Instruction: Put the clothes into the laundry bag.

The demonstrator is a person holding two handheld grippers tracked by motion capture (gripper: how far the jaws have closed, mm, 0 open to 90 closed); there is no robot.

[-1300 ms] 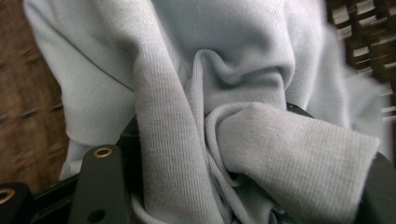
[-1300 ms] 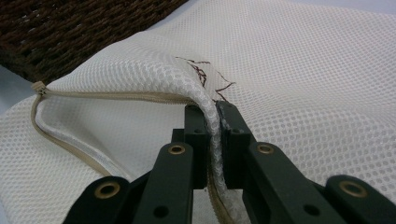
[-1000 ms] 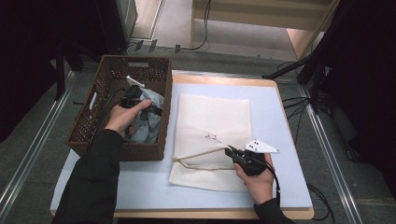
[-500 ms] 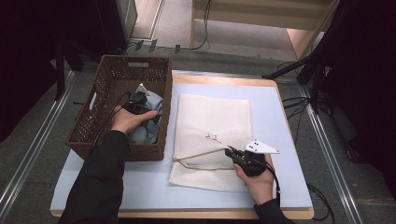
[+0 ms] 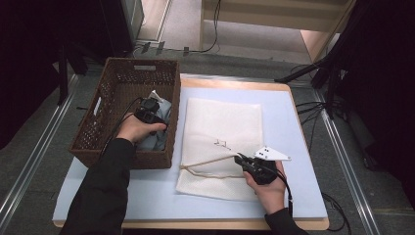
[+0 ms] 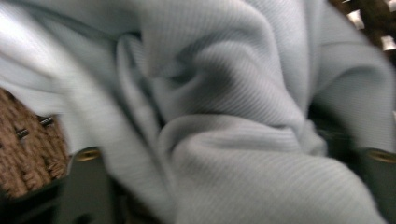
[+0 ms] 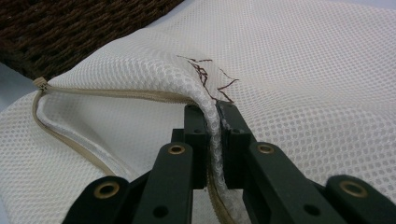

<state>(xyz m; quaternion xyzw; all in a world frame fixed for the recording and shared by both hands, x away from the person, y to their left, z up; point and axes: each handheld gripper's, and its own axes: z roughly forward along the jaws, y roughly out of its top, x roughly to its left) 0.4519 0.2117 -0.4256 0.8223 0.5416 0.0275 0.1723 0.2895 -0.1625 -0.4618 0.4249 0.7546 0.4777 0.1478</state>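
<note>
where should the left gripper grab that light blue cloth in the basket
Grip the raised ridge of the light blue cloth, coming from above into the basket: the cloth lies crumpled, and that thick fold stands up between the left gripper jaws.

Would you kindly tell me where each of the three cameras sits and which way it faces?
High view: above the person's side, looking forward and down on the table; both forearms show.
Left gripper view: on the left tongs, facing pale blue cloth in the basket; its black jaws show.
Right gripper view: on the right tongs, pinching the mesh bag.
The high and right views share bag and basket.
</note>
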